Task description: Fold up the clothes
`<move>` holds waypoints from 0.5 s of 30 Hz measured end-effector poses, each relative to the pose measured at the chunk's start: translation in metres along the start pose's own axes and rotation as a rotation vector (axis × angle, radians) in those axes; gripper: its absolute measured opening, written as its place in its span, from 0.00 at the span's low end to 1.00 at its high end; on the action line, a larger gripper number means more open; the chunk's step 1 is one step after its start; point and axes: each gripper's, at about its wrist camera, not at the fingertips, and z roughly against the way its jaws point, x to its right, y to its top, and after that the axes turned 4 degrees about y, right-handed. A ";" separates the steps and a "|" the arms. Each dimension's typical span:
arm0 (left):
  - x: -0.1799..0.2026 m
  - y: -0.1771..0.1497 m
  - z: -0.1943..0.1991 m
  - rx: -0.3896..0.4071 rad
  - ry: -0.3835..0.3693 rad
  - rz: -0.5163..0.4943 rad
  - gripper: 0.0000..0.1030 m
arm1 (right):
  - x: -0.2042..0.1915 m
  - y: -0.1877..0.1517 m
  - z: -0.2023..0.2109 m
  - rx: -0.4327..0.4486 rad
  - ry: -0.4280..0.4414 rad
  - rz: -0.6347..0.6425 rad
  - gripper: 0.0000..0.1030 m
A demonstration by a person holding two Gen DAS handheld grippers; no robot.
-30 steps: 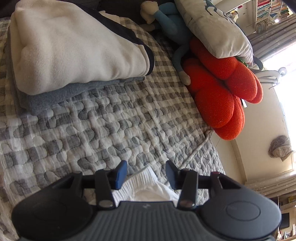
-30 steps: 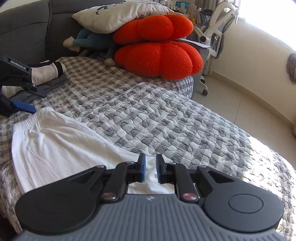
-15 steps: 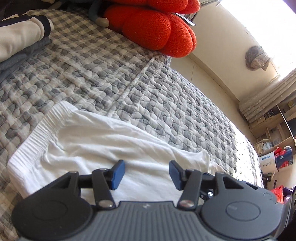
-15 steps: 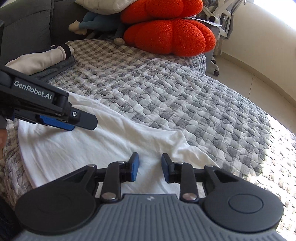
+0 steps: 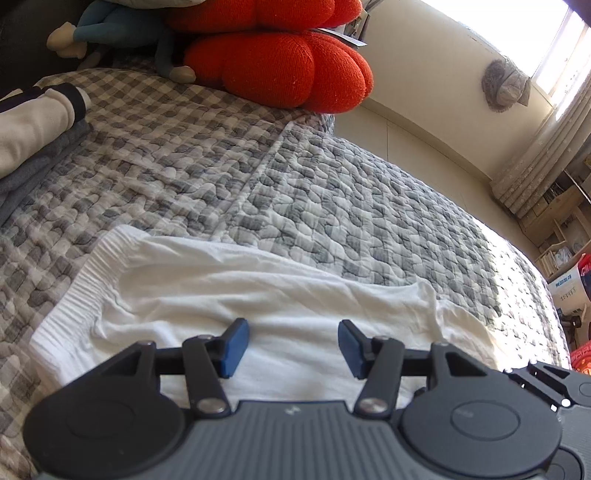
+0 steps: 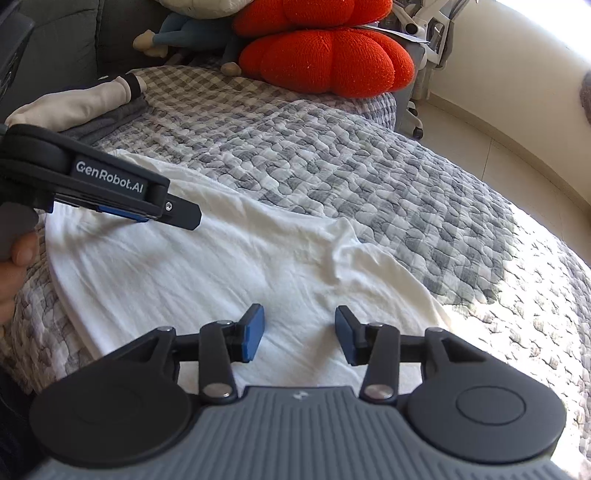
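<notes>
A white garment point(image 5: 236, 295) lies spread flat on a bed covered by a grey-and-white checked quilt point(image 5: 332, 192); it occupies the lower centre of both wrist views. In the left wrist view its ribbed band point(image 5: 74, 295) runs along the left edge of the cloth, and shallow creases cross the fabric from left to right. In the right wrist view a raised pucker sits right of centre on the cloth, and its near edge curves along the quilt at lower left.

The left gripper point(image 5: 291, 345) hangs over the near part of the garment; its blue-padded fingers point(image 5: 234, 347) stand spread, with white cloth visible in the gap but no pad pressing on it. The right gripper point(image 6: 299, 338) is likewise above the garment, its fingers point(image 6: 253, 338) spread; its jaws have just been opening, and nothing is pinched between them. In the right wrist view the left gripper enters from the left edge, above the far part of the cloth, held by a hand point(image 6: 14, 273) at the left margin.

At the upper left of both views a folded stack of clothes point(image 5: 33, 125) rests on the quilt: a cream piece with a dark cuff on top of grey pieces, well apart from the white garment. Red cushions point(image 5: 280, 66) and a blue stuffed toy point(image 5: 110, 26) lie at the top of the frame, at the far end of the bed.

No container appears in either view.
</notes>
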 end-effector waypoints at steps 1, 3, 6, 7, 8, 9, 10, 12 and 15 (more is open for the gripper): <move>-0.001 0.000 0.000 0.003 0.001 -0.004 0.54 | 0.003 -0.002 0.003 -0.007 -0.002 -0.013 0.50; -0.001 -0.001 0.002 0.008 0.003 -0.008 0.54 | 0.009 -0.007 0.008 -0.021 -0.006 -0.040 0.51; -0.002 -0.003 0.002 0.013 0.004 -0.015 0.54 | 0.017 -0.017 0.016 -0.038 -0.019 -0.055 0.54; -0.001 -0.004 0.002 0.016 0.008 -0.023 0.54 | 0.021 -0.022 0.019 -0.043 -0.020 -0.063 0.57; 0.000 -0.005 0.003 0.018 0.010 -0.028 0.54 | 0.025 -0.026 0.023 -0.048 -0.023 -0.071 0.60; 0.000 -0.005 0.003 0.020 0.012 -0.030 0.54 | 0.029 -0.029 0.025 -0.053 -0.029 -0.077 0.62; 0.000 -0.006 0.003 0.021 0.013 -0.031 0.54 | 0.033 -0.034 0.029 -0.061 -0.040 -0.083 0.65; -0.001 -0.006 0.003 0.021 0.013 -0.031 0.54 | 0.042 -0.044 0.035 -0.066 -0.040 -0.097 0.71; -0.002 -0.006 0.003 0.020 0.011 -0.025 0.54 | 0.056 -0.059 0.048 -0.078 -0.045 -0.128 0.74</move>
